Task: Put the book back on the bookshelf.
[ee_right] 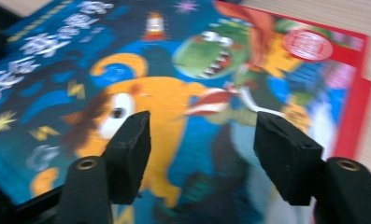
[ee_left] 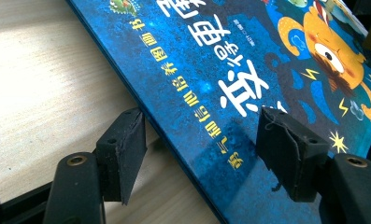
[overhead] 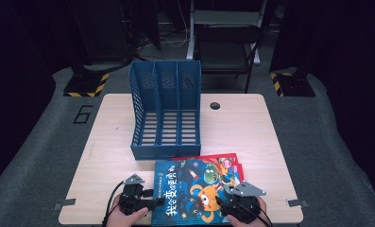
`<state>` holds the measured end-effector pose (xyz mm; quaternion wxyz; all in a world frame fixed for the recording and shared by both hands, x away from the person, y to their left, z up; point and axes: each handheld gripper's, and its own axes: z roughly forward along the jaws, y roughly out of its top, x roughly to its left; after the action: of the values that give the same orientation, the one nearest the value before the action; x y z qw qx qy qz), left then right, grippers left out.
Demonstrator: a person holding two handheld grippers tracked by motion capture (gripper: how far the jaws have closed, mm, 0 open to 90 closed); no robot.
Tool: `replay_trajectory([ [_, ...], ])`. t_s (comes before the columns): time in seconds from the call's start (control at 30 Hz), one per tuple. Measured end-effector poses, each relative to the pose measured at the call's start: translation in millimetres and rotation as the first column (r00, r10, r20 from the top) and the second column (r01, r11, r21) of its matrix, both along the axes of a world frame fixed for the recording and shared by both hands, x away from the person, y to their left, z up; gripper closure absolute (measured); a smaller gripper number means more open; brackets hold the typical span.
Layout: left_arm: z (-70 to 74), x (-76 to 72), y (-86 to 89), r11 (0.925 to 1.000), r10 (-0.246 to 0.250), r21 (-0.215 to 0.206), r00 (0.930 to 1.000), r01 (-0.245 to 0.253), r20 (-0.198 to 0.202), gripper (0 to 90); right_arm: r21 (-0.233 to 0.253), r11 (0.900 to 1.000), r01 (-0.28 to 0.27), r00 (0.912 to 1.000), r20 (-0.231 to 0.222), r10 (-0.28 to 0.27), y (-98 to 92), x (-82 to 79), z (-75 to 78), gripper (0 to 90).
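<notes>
Rack just beyond blue book

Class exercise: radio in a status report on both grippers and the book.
Left gripper open, straddling blue book spine edge. Right gripper open over cover. File rack stands behind, apart.

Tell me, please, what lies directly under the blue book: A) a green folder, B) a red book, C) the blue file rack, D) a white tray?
B: a red book peeks out from beneath the blue book along its far and right edges, while the rack stands apart behind them.
</notes>
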<state>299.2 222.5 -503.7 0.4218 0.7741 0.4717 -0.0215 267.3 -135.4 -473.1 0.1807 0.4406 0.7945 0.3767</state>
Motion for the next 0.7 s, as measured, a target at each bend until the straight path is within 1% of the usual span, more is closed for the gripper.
replay_trajectory([
  [0.03,-0.2,-0.6,0.2,1.0000,0.005,0.004,1.0000,-0.005,0.008,33.6,0.004,0.999,0.034,0.9994,-0.007,-0.034,-3.7,0.7,-0.8,34.2],
  [0.07,0.1,-0.8,0.2,1.0000,0.003,0.002,1.0000,-0.003,0.005,33.6,0.028,0.996,0.084,0.9960,-0.034,-0.083,-12.8,4.2,-3.2,31.8],
  [0.1,0.0,-1.3,-0.1,1.0000,0.005,0.001,1.0000,-0.005,0.008,33.6,0.065,0.991,0.120,0.9919,-0.051,-0.117,-20.4,7.3,-5.0,31.5],
  [0.13,-0.3,-1.8,-0.6,0.9999,0.013,0.004,0.9998,-0.013,0.017,33.6,0.065,0.991,0.120,0.9919,-0.051,-0.117,-20.4,7.3,-5.0,31.5],
  [0.17,-0.1,-2.7,-0.3,0.9998,0.017,0.004,0.9998,-0.017,0.013,33.5,0.076,0.988,0.132,0.9901,-0.058,-0.128,-23.9,7.8,-4.7,31.0],
  [0.2,-0.1,-3.4,-0.2,0.9999,0.017,0.001,0.9998,-0.017,0.008,33.5,0.090,0.980,0.178,0.9824,-0.075,-0.171,-30.1,7.9,-4.3,29.9],
  [0.23,-0.3,-5.4,-1.0,0.9998,0.021,0.004,0.9997,-0.021,0.011,33.5,0.080,0.981,0.176,0.9825,-0.077,-0.170,-32.6,8.2,-4.5,30.7],
  [0.27,-0.3,-5.4,-1.0,0.9998,0.021,0.004,0.9997,-0.021,0.011,33.3,0.080,0.981,0.176,0.9825,-0.077,-0.170,-32.6,8.2,-4.5,30.7],
  [0.3,0.2,-6.3,-0.7,0.9999,0.011,0.004,0.9999,-0.011,0.000,33.3,0.089,0.981,0.171,0.9824,-0.091,-0.163,-33.4,8.1,-4.8,32.6],
  [0.33,0.1,-7.6,-1.3,0.9999,0.013,0.001,0.9999,-0.013,-0.004,33.1,0.107,0.981,0.162,0.9813,-0.123,-0.148,-33.0,7.1,-6.0,32.0],
  [0.37,0.0,-7.6,-1.2,0.9999,0.012,0.001,0.9999,-0.012,-0.005,33.1,0.100,0.982,0.159,0.9823,-0.116,-0.147,-32.7,7.6,-7.2,31.7],
  [0.4,0.0,-7.3,-0.8,0.9999,0.011,0.001,0.9999,-0.011,-0.009,33.2,0.092,0.983,0.160,0.9816,-0.121,-0.148,-32.3,7.9,-7.6,30.9],
  [0.47,0.0,-7.2,-0.6,0.9999,0.011,-0.003,0.9999,-0.011,-0.011,33.9,0.100,0.981,0.164,0.9810,-0.122,-0.151,-31.9,8.1,-7.7,30.4],
  [0.53,0.3,-7.3,0.3,0.9998,0.019,0.002,0.9998,-0.019,-0.009,33.9,0.110,0.978,0.177,0.9780,-0.131,-0.163,-31.5,8.6,-7.4,31.6],
  [0.57,0.3,-7.0,1.3,0.9997,0.024,0.008,0.9997,-0.024,-0.002,33.9,0.128,0.976,0.177,0.9771,-0.141,-0.159,-31.5,9.0,-7.4,33.5],
  [0.63,0.4,-6.5,4.0,0.9994,0.033,0.012,0.9994,-0.033,-0.002,34.0,0.145,0.974,0.174,0.9771,-0.149,-0.152,-30.7,9.7,-7.7,33.8],
  [0.67,1.1,-5.6,7.4,0.9989,0.047,0.008,0.9988,-0.047,-0.013,34.0,0.148,0.975,0.166,0.9788,-0.145,-0.145,-29.6,10.2,-8.0,34.0],
  [0.7,1.1,-5.6,7.4,0.9989,0.047,0.008,0.9988,-0.047,-0.013,34.0,0.148,0.975,0.166,0.9788,-0.145,-0.145,-29.6,10.2,-8.0,34.0],
])
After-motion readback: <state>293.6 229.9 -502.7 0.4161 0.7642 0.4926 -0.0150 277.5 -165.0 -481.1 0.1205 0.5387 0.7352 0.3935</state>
